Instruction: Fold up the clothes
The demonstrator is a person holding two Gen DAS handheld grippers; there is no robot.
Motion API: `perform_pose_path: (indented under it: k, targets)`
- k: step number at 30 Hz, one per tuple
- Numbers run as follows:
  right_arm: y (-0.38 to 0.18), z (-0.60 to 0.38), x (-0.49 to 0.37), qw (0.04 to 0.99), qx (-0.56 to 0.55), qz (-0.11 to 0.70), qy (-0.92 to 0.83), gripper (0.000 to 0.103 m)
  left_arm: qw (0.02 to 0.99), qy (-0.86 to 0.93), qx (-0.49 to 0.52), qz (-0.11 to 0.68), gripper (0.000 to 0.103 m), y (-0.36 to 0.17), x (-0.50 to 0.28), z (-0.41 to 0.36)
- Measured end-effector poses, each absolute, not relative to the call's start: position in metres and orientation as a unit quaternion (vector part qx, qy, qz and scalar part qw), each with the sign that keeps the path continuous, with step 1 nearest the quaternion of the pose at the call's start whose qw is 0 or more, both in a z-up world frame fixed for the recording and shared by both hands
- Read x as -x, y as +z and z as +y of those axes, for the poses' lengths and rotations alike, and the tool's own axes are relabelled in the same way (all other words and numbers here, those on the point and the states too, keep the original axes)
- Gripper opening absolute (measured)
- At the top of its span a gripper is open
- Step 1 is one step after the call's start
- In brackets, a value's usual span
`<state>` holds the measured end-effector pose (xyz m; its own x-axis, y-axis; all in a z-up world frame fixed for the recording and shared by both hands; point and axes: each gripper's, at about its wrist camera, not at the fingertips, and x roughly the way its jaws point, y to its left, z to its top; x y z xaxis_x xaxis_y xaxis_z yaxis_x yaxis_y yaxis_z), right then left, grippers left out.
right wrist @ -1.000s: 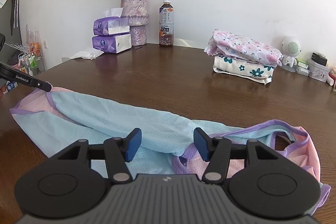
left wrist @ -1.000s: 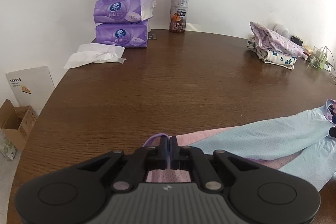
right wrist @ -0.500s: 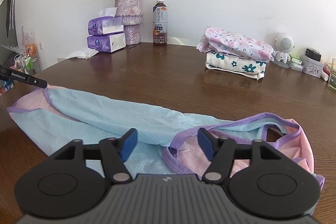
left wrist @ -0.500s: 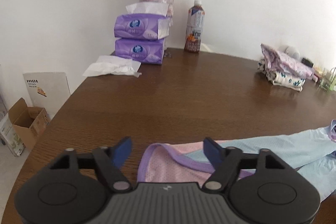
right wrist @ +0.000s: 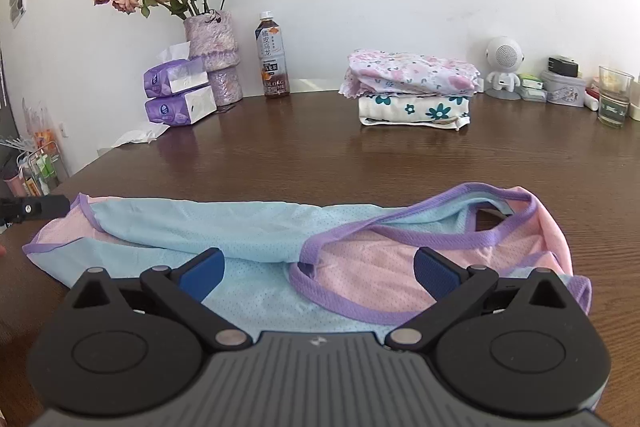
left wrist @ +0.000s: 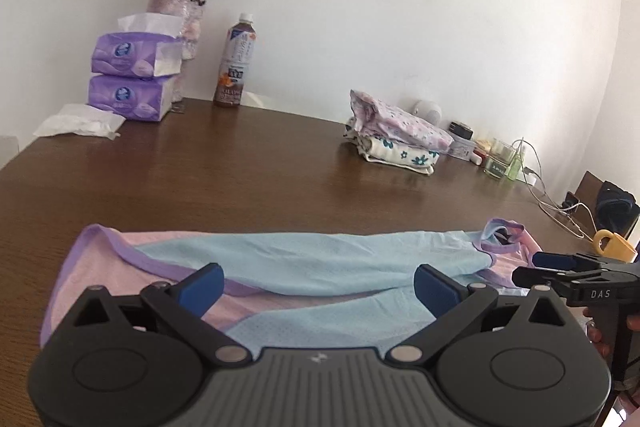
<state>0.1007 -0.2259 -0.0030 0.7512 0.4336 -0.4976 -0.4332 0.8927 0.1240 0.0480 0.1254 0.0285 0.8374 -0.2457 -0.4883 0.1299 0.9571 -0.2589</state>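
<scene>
**Garment lies in a long band at the near table edge; both tongs spread and empty**

Left wrist view: The left gripper [left wrist: 316, 281] stands spread wide, pinching nothing, above the left end of the mesh vest [left wrist: 304, 263]. This blue, pink and purple garment lies doubled lengthwise along the near edge of the table [left wrist: 248, 179]. The right gripper [left wrist: 538, 267] shows at the right, by the strap end. A folded stack [left wrist: 396, 135] sits at the far right. The glass [left wrist: 498, 159] beyond it appears to hold a little clear liquid.

Right wrist view: The right gripper [right wrist: 316, 273] is likewise spread and empty over the straps [right wrist: 416, 231]. The tea bottle [right wrist: 273, 61] is part full; tissue packs [right wrist: 178, 95] show tissue at the top; the vase [right wrist: 218, 55] holds roses.

Judgement: The band looks partly folded. Any further fold wants both ends pinched through all layers, edges kept matched, straps tucked inside.
</scene>
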Motion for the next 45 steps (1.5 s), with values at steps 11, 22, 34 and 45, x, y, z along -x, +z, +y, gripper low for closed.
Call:
perform_pose_path:
  k: [11, 22, 34, 45]
  targets:
    - [-0.008, -0.263, -0.09, 0.947, -0.012, 0.269, 0.173, 0.103, 0.946, -0.11, 0.099, 0.287, 0.102, 0.027, -0.054, 0.108]
    - [0.019, -0.305, -0.115, 0.962, 0.041, 0.235, 0.136, 0.103, 0.931, -0.206, -0.065, 0.293, 0.099, 0.076, -0.107, 0.011]
    - [0.015, -0.293, -0.187, 0.915, 0.207, 0.269, 0.216, 0.038, 0.903, -0.251, -0.146, 0.316, 0.09, 0.063, -0.184, -0.102]
    - [0.005, -0.298, -0.206, 0.907, 0.207, 0.277, 0.242, 0.002, 0.9, -0.237, -0.133, 0.34, 0.088, 0.045, -0.213, -0.11]
